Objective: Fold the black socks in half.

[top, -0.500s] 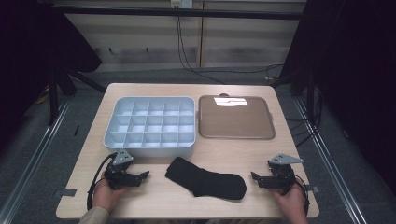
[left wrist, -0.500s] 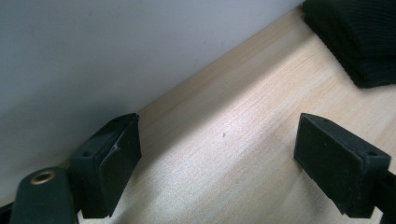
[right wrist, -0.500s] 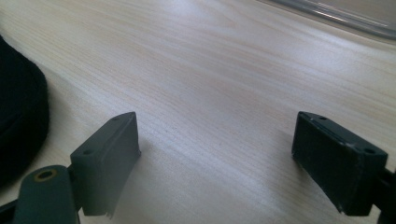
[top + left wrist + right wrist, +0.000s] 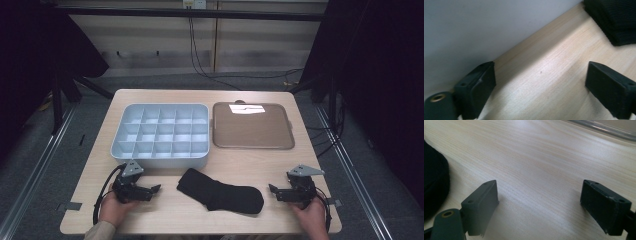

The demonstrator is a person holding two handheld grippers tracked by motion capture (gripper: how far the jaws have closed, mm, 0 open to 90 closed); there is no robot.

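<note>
A black sock (image 4: 220, 192) lies flat near the table's front edge, between the two hands. My left gripper (image 4: 156, 189) rests on the table to its left, open, jaws pointing at the sock's cuff (image 4: 614, 20). Nothing sits between its jaws (image 4: 540, 82). My right gripper (image 4: 272, 189) rests to the sock's right, open, with bare wood between its jaws (image 4: 540, 205). The sock's toe end (image 4: 434, 182) shows at the left edge of the right gripper view.
A pale grey divided tray (image 4: 165, 134) with several compartments stands behind the sock; its wall (image 4: 474, 30) is close beside my left gripper. A brown tray (image 4: 252, 126) sits to its right, its rim (image 4: 604, 130) ahead of my right gripper.
</note>
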